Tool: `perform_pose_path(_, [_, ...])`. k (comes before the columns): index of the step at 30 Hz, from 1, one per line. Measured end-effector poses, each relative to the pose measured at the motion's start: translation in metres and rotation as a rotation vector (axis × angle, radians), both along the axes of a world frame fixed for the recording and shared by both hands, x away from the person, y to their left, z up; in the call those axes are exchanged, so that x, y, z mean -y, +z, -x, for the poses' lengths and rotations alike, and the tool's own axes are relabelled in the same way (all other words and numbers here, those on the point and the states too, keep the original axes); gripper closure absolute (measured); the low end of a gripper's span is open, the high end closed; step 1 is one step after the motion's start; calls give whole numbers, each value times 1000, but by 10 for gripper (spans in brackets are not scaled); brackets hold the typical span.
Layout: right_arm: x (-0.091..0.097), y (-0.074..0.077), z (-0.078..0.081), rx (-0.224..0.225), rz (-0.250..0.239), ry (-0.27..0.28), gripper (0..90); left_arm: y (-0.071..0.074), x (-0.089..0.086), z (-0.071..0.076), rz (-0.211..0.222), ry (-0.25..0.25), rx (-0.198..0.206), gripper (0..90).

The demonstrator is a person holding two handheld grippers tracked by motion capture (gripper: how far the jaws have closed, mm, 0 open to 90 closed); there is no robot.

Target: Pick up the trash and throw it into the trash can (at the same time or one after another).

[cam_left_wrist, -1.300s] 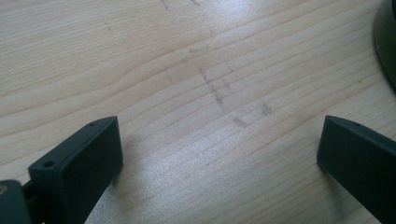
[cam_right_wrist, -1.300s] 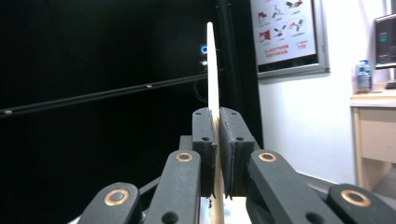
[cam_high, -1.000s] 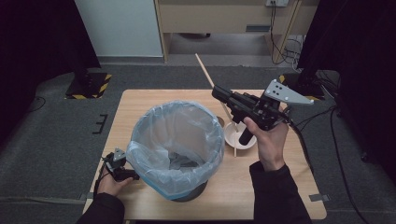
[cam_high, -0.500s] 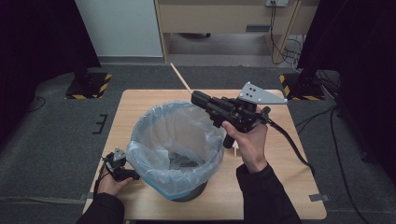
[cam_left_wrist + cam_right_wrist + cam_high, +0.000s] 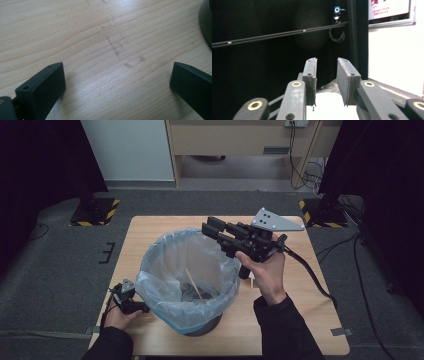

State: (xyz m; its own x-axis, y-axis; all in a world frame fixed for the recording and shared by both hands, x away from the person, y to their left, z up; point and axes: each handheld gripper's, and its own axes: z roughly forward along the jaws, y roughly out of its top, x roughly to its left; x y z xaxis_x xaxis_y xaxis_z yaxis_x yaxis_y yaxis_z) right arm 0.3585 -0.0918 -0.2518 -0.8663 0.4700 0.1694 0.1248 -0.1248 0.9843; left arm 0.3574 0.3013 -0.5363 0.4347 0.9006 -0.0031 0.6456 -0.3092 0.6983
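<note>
With the stick (image 5: 193, 284) lying in the lined bin (image 5: 187, 280) at centre frame, the right gripper (image 5: 212, 231), jaws just parted and empty, should next withdraw toward the counter (image 5: 310, 320).

Dim surroundings, soft overhead light

Black hand-held gripper (image 5: 214, 231), grey three-cornered plate, trailing black cable, dark sleeves

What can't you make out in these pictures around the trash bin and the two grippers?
- Dark item on the bin bottom beside the wooden stick: high view, too small and shadowed to name.
- Small white thing on the table: high view, mostly hidden by the right hand.
- Left gripper: high view, its jaws hidden behind the bin liner.
- Bin base: left gripper view, cut off by the edge.
</note>
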Motion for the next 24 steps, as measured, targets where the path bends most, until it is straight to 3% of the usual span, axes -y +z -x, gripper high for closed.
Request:
perform_pose_path(7, [27, 1, -3, -11, -9, -73, 641, 0, 0, 0, 0, 0, 0, 0])
perform_pose_path(8, [37, -1, -5, -7, 8, -115, 623, 0, 0, 0, -1, 0, 0, 0])
perform_pose_path(11, [48, -6, -7, -9, 33, -169, 599, 0, 0, 0, -1, 0, 0, 0])
perform_pose_path(21, [77, -34, -22, -60, 102, -285, 561, 0, 0, 0, -1, 0, 0, 0])
perform_pose_path(24, [88, -52, -31, -92, 140, -327, 576, 0, 0, 0, -1, 0, 0, 0])
